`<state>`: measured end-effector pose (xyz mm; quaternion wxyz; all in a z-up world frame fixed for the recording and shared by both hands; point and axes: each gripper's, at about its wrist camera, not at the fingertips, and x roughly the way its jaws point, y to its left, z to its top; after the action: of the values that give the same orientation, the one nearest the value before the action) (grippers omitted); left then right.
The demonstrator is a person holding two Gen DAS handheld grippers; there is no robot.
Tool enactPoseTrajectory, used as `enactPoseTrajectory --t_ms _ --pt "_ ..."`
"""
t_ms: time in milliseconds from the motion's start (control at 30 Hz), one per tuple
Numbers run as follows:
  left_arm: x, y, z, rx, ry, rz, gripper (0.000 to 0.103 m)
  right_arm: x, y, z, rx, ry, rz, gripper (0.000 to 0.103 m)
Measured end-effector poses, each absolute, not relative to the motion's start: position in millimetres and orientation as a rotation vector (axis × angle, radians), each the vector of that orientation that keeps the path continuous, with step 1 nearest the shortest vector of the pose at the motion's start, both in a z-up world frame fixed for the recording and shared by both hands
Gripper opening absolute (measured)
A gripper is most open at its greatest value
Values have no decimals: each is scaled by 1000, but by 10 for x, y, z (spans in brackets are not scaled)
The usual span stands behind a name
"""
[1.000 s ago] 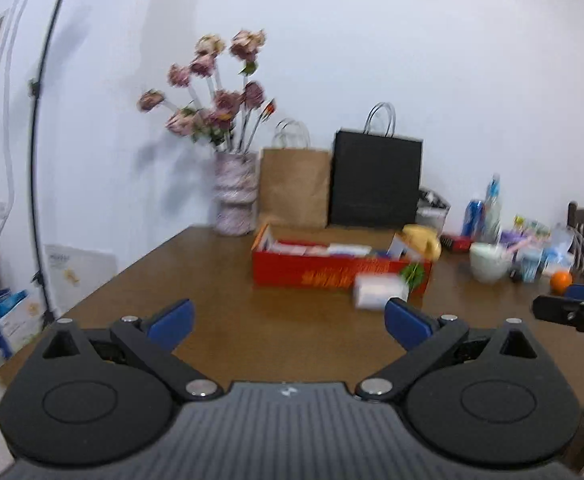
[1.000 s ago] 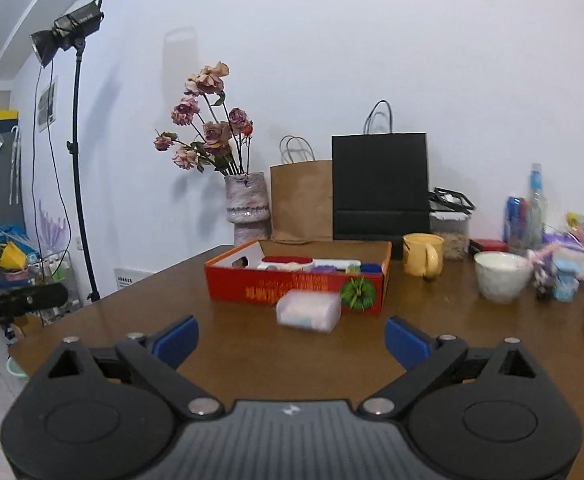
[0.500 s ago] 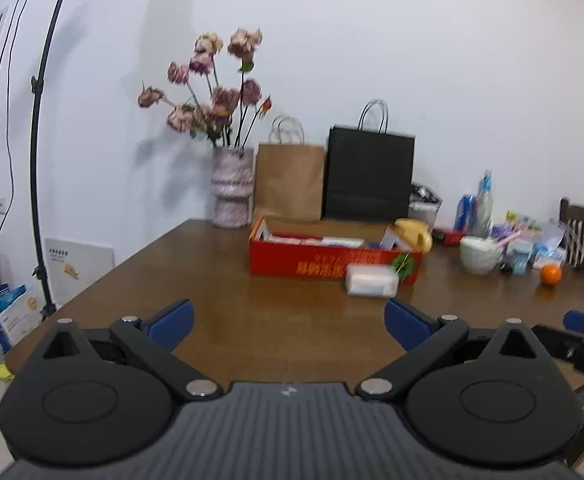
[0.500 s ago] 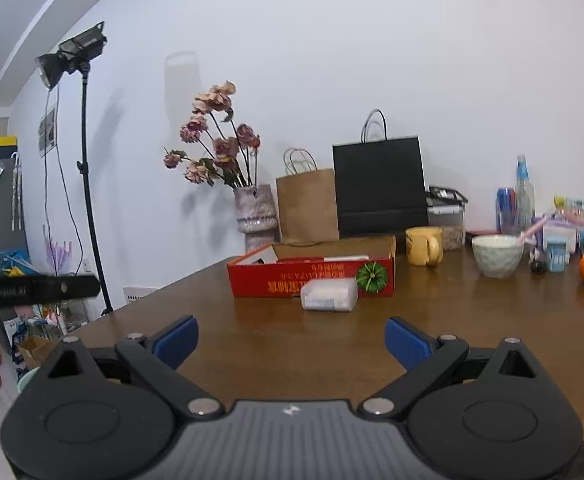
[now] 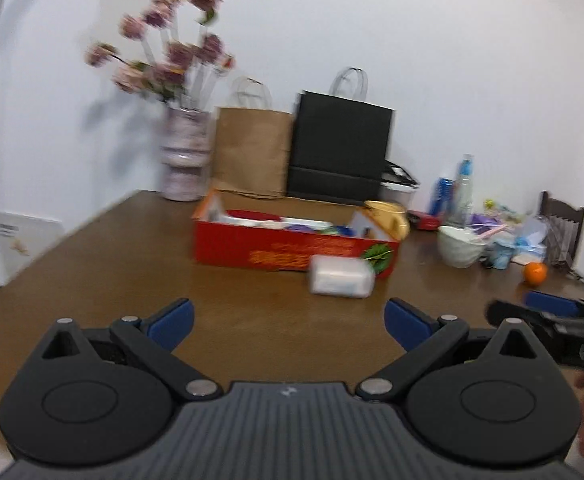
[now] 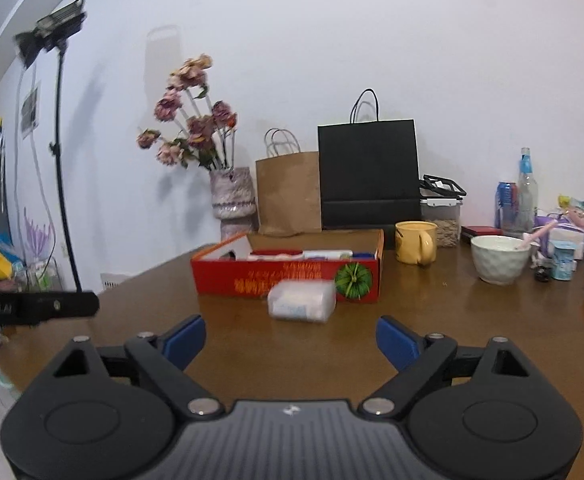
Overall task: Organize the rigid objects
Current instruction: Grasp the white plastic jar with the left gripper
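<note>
Both grippers are empty above the brown table (image 6: 472,320): the left gripper (image 5: 287,320) is spread wide, and the right gripper (image 6: 289,338) has wide jaws that are closing on nothing. At twelve o'clock ahead of the right gripper, a translucent, blurred, seemingly plastic container (image 6: 302,300) lies just before the red box (image 6: 287,278).

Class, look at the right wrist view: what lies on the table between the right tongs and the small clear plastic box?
Nothing: only bare brown table between the right tongs, whose jaws are closing on nothing, and the clear plastic box.
</note>
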<state>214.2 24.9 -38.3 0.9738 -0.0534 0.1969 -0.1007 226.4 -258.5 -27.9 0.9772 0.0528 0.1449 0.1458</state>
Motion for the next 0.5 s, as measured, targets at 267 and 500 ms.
enactPoseTrajectory --t_ms 267,500 --pt "3561 82 -473 -148 587 -304 100 3767 -2731 -297 232 457 326 79" --pt "4529 -280 -757 -146 708 -338 53 4665 -2603 -696 355 605 335 50"
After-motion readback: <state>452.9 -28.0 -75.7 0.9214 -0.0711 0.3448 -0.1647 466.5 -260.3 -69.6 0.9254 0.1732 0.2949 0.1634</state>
